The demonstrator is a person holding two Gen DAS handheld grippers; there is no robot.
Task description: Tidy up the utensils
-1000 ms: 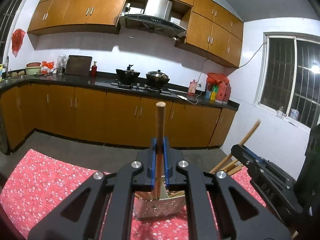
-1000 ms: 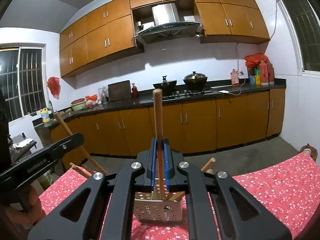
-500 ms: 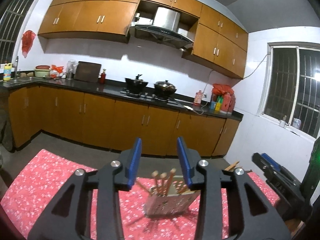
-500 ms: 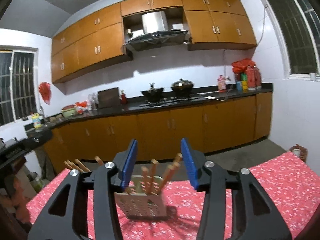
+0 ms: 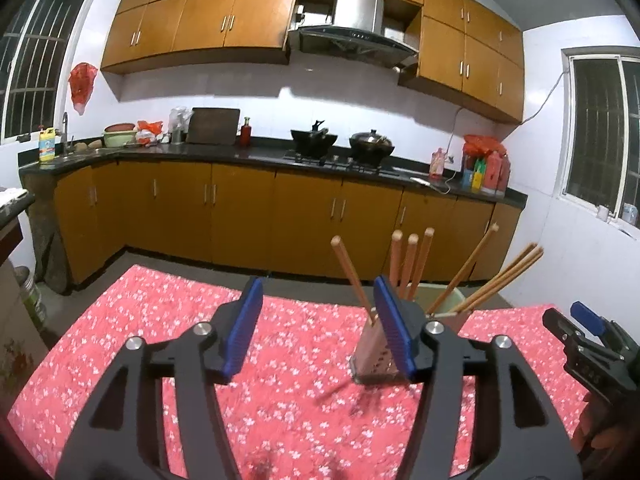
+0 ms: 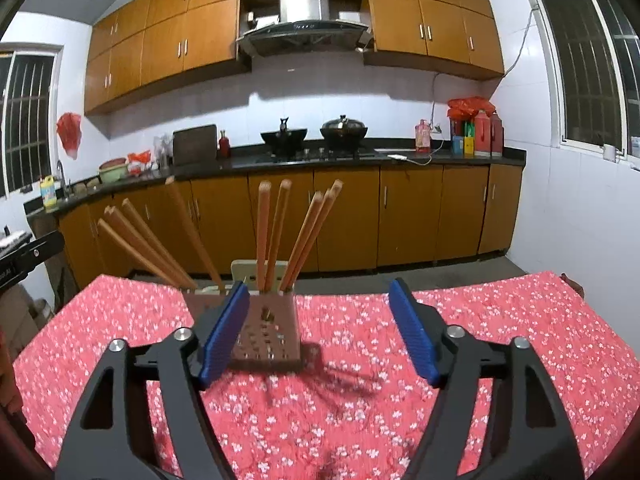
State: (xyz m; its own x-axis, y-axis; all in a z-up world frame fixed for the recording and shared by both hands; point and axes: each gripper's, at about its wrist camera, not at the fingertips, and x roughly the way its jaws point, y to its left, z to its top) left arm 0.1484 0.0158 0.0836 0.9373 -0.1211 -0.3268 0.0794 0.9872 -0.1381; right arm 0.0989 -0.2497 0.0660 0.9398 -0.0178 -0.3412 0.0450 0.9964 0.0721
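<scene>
A perforated utensil holder stands on the red flowered tablecloth, with several wooden chopsticks leaning upright in it. My left gripper hangs just short of the holder, which shows partly behind its right pad. Its jaws are opening with nothing between them. In the right wrist view the same holder and chopsticks sit beyond my right gripper, behind its left pad. Those jaws are also opening and hold nothing. The right gripper also shows at the far right of the left wrist view.
The table's far edge drops to the kitchen floor. Beyond it runs a dark counter with a wok, a pot and bottles over brown cabinets. Windows flank the room. Bare tablecloth lies to the holder's left and right.
Each gripper was shut on one upright chopstick above the holder. Both have let go, opened wide and sunk back, and the chopsticks now stand in the holder.
</scene>
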